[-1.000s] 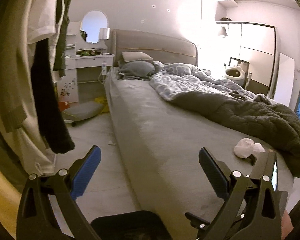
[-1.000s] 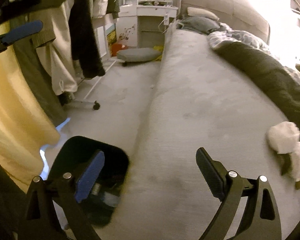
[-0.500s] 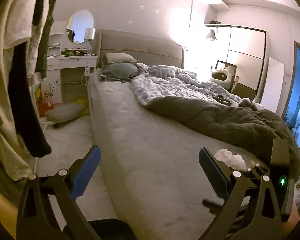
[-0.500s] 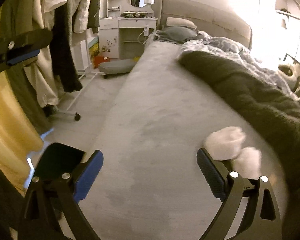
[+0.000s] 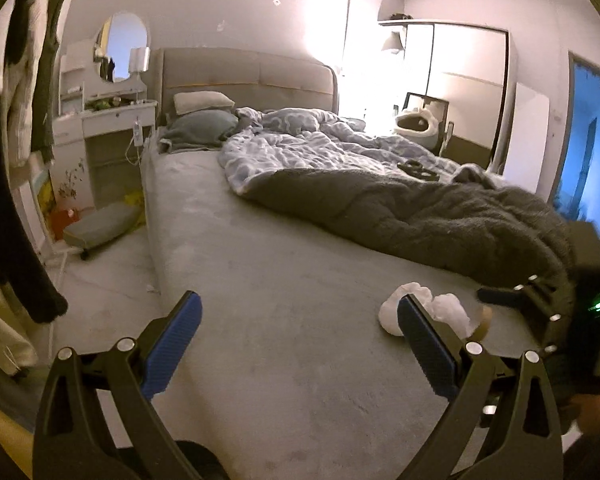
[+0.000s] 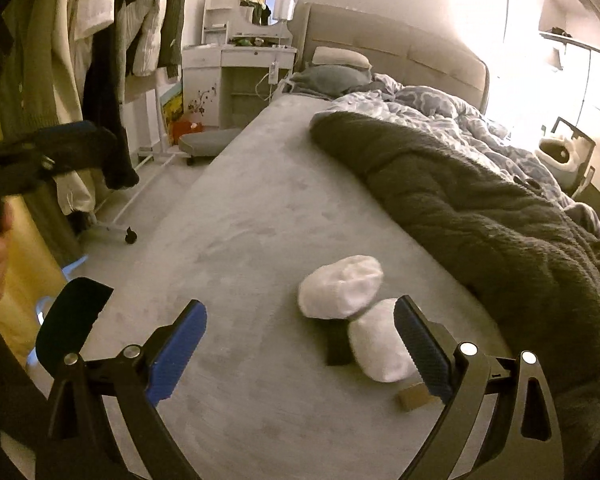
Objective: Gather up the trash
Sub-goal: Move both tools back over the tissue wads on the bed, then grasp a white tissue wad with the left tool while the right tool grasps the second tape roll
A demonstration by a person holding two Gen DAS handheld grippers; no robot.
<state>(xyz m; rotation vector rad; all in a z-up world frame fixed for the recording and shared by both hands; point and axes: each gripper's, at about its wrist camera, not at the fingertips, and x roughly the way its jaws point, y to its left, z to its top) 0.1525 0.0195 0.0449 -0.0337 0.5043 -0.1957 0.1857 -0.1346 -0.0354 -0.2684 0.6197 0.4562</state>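
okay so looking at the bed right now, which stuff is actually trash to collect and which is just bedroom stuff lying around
Trash job: two white crumpled tissues, small brown scrap, black bin.

Just there: dark blanket, patterned duvet, pillows, hanging clothes, vanity desk.

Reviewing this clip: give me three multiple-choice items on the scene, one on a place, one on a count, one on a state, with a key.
1. Where do the white tissue wads lie?
A. on the bed sheet
B. on the floor
C. on the pillow

2. How many white wads show in the right wrist view?
A. one
B. two
C. four

3. How is the right gripper?
A. shut on a wad
B. open, holding nothing
C. shut, holding nothing

Key: 1 A, they rest on the bare sheet beside the dark blanket; 2 B, two wads lie side by side; 3 B, its blue pads stand wide apart with nothing between them.
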